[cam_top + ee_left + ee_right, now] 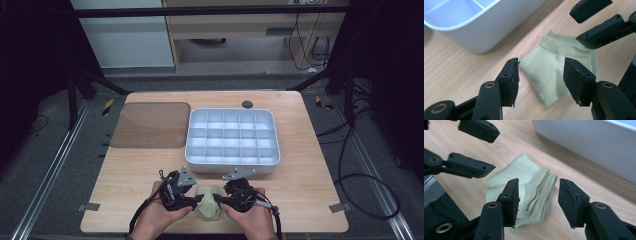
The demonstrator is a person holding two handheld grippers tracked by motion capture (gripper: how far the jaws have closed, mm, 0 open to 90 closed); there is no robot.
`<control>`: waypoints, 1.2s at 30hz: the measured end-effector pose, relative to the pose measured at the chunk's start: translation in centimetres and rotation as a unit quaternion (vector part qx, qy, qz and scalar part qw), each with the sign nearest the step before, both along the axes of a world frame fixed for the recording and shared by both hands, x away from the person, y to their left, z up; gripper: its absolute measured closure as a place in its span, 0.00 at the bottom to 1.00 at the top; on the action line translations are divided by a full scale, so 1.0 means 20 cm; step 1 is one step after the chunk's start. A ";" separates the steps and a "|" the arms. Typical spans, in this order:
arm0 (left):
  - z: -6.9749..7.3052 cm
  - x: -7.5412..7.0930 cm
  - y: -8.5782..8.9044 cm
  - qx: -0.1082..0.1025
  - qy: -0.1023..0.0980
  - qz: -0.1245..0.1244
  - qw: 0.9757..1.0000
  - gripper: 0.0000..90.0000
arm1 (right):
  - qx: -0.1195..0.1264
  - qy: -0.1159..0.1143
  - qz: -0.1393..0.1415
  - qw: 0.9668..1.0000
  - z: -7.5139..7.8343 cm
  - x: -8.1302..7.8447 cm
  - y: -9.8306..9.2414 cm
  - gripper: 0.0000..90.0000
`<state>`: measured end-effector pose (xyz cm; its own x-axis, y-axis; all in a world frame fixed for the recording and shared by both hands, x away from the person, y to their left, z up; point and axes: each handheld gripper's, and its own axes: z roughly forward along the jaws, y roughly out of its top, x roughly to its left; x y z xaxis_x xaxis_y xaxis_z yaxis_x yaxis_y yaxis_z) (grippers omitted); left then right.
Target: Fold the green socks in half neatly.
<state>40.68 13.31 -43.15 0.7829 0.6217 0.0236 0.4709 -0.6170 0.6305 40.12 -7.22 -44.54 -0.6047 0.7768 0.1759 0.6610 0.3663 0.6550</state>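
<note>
A pale green sock (209, 206) lies folded flat on the worktop (310, 185), near its front edge, between the left gripper (196, 201) and the right gripper (220, 199). Its ribbed cuff layers are stacked at one end, and the smooth heel part bulges at the other. Both grippers hang just above it with their fingers (510, 80) released; nothing is clamped, and the sock lies free below the gaps. Just behind the sock stands a white plastic tray (232, 167) divided into many small compartments, all of which look bare. To the tray's left lies a brownish see-through lid (150, 125), flat on the worktop.
</note>
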 end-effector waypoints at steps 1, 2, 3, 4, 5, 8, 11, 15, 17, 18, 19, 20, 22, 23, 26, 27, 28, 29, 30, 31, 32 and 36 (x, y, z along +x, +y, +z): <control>-0.02 -0.01 0.01 0.002 0.003 0.001 1.000 0.50 | -0.002 0.003 0.000 1.000 -0.01 0.00 0.01 0.56; -0.02 -0.01 0.01 0.002 0.003 0.001 1.000 0.50 | -0.002 0.003 0.000 1.000 -0.01 0.00 0.01 0.56; -0.04 -0.01 0.01 0.001 0.005 0.002 1.000 0.49 | -0.005 0.011 0.000 1.000 -0.02 0.01 0.02 0.53; -0.05 -0.01 0.01 0.001 0.007 0.002 1.000 0.49 | -0.005 0.011 0.000 1.000 -0.02 0.01 0.02 0.53; -0.06 -0.01 0.02 0.002 0.008 0.004 1.000 0.47 | -0.007 0.015 -0.001 1.000 -0.03 0.01 0.03 0.53; -0.09 -0.01 0.02 0.002 0.012 0.007 1.000 0.45 | -0.013 0.017 -0.003 1.000 -0.04 0.01 0.04 0.51; -0.14 -0.02 0.01 0.007 0.018 0.008 1.000 0.43 | -0.019 0.023 -0.002 1.000 -0.07 0.02 0.04 0.50; -0.17 -0.02 -0.01 0.010 0.023 0.006 1.000 0.43 | -0.033 0.031 0.000 0.999 -0.10 0.02 0.03 0.50; -0.19 -0.01 -0.01 0.018 0.026 0.004 0.999 0.43 | -0.038 0.032 -0.001 0.999 -0.11 0.01 0.03 0.50; -0.19 -0.01 -0.01 0.023 0.025 0.005 0.999 0.44 | -0.044 0.034 0.000 0.998 -0.11 0.01 0.03 0.51; -0.20 -0.01 -0.01 0.028 0.027 0.004 0.999 0.45 | -0.047 0.035 0.004 0.998 -0.12 0.01 0.02 0.52; -0.21 -0.01 -0.01 0.030 0.031 0.002 0.999 0.46 | -0.050 0.037 0.004 0.998 -0.13 0.01 0.02 0.52; -0.23 0.00 0.00 0.032 0.035 0.004 0.999 0.49 | -0.058 0.041 0.006 0.997 -0.14 0.01 0.02 0.53; -0.24 0.00 0.00 0.033 0.039 0.002 0.999 0.51 | -0.063 0.041 0.010 0.997 -0.16 0.01 0.02 0.55; -0.24 0.00 0.00 0.027 0.041 -0.002 0.999 0.57 | -0.062 0.044 0.011 0.997 -0.16 0.01 0.02 0.59; -0.24 0.00 0.00 0.030 0.043 -0.004 0.999 0.60 | -0.061 0.043 0.013 0.997 -0.16 0.00 0.02 0.61; -0.24 0.00 0.00 0.033 0.044 -0.007 0.998 0.67 | -0.062 0.042 0.019 0.997 -0.16 0.00 0.02 0.66; -0.25 0.00 0.00 0.037 0.048 -0.009 0.998 0.67 | -0.062 0.042 0.019 0.997 -0.16 0.00 0.02 0.66; -0.25 0.00 0.01 0.038 0.044 -0.008 0.998 0.71 | -0.062 0.046 0.020 0.997 -0.17 0.00 0.03 0.71; -0.25 0.00 0.01 0.035 0.047 -0.008 0.998 0.75 | -0.063 0.043 0.027 0.997 -0.17 0.00 0.03 0.72; -0.24 0.00 0.01 0.034 0.053 -0.009 0.998 0.75 | -0.063 0.043 0.027 0.997 -0.17 0.00 0.03 0.72; -0.24 0.01 0.01 0.029 0.055 -0.017 0.998 0.85 | -0.062 0.045 0.030 0.997 -0.17 -0.01 0.03 0.80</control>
<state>40.85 13.49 -48.00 0.8036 0.5945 -0.0293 0.5136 -0.6678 0.5387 39.95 -6.54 -47.90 -0.6367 0.7589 0.1367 0.6894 0.4808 0.5418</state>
